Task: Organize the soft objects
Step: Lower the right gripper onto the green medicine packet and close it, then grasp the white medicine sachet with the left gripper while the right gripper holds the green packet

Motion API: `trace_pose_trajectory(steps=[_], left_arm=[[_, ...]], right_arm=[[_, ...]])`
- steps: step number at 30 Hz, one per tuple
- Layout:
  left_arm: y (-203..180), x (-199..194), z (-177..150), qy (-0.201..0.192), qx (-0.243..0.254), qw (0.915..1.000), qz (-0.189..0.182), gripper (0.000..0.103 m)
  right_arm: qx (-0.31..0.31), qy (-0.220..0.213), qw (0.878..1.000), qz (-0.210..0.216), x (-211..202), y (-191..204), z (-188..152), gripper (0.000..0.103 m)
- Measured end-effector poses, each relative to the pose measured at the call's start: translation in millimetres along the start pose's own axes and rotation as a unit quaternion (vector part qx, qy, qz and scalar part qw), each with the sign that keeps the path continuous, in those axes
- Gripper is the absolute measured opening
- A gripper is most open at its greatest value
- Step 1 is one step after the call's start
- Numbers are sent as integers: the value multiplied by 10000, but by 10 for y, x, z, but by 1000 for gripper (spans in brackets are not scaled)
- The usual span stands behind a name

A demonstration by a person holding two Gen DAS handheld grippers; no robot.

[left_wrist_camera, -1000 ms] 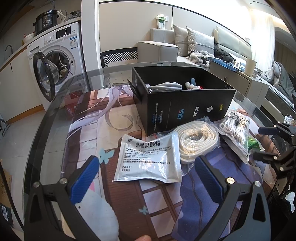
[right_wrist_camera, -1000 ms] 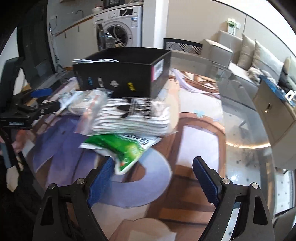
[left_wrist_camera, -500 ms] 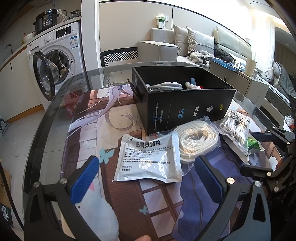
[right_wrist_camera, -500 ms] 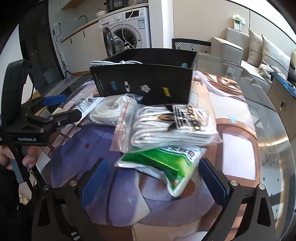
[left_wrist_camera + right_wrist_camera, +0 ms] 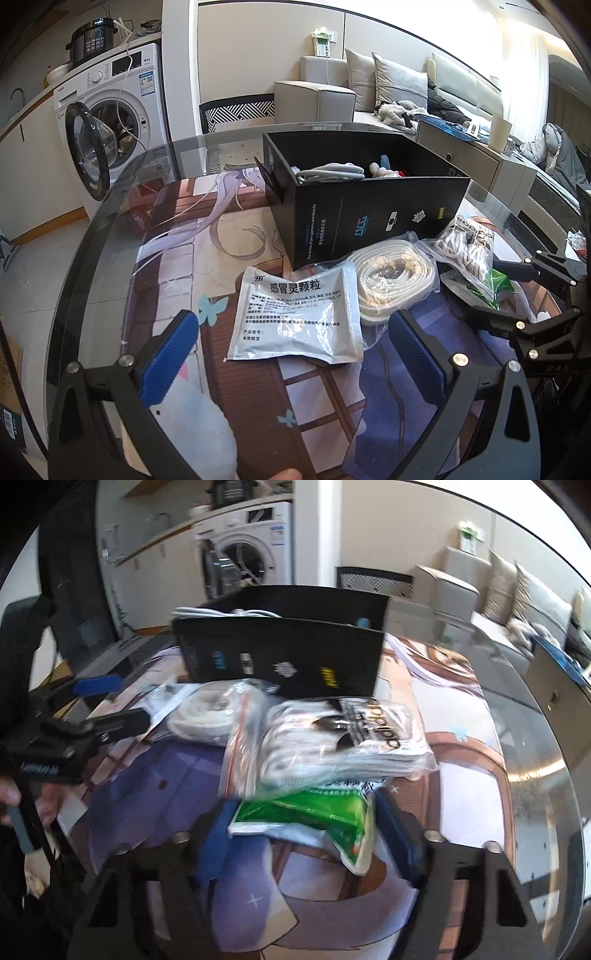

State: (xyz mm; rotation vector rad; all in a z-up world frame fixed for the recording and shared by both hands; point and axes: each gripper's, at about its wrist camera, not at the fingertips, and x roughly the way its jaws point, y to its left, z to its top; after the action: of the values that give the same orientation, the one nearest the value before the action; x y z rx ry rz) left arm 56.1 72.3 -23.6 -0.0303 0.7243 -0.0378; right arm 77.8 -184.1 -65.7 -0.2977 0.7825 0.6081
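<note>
A black box with soft items inside stands on the glass table; it also shows in the right wrist view. In front of it lie a white medicine sachet, a bagged white rope coil, a bag of white socks and a green packet. My left gripper is open just before the sachet. My right gripper is open with its fingers on either side of the green packet's near end, under the sock bag. The right wrist view is blurred.
The table is round glass over a printed mat, its edge curving at the left. A washing machine with an open door stands beyond it, a sofa at the back right. My right gripper also shows in the left wrist view.
My right gripper has moved forward to the green packet, which now lies between its fingers, and the jaws have narrowed. My left gripper has stayed still.
</note>
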Motion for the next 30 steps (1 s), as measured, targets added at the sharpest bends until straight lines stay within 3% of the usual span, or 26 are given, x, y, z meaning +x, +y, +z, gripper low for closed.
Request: trace_pose_trajectory(steps=[11, 20, 30], left_arm=[[-3, 1, -5, 12, 9, 10000, 3, 103], [26, 24, -11, 63, -7, 10000, -33, 103], [80, 93, 28, 299, -120, 9995, -15, 103]], right_arm=[[-248, -335, 9971, 630, -185, 139, -68, 59], [-383, -915, 9845, 1445, -512, 305, 7, 59], [-317, -1204, 9845, 1237, -671, 233, 86, 59]])
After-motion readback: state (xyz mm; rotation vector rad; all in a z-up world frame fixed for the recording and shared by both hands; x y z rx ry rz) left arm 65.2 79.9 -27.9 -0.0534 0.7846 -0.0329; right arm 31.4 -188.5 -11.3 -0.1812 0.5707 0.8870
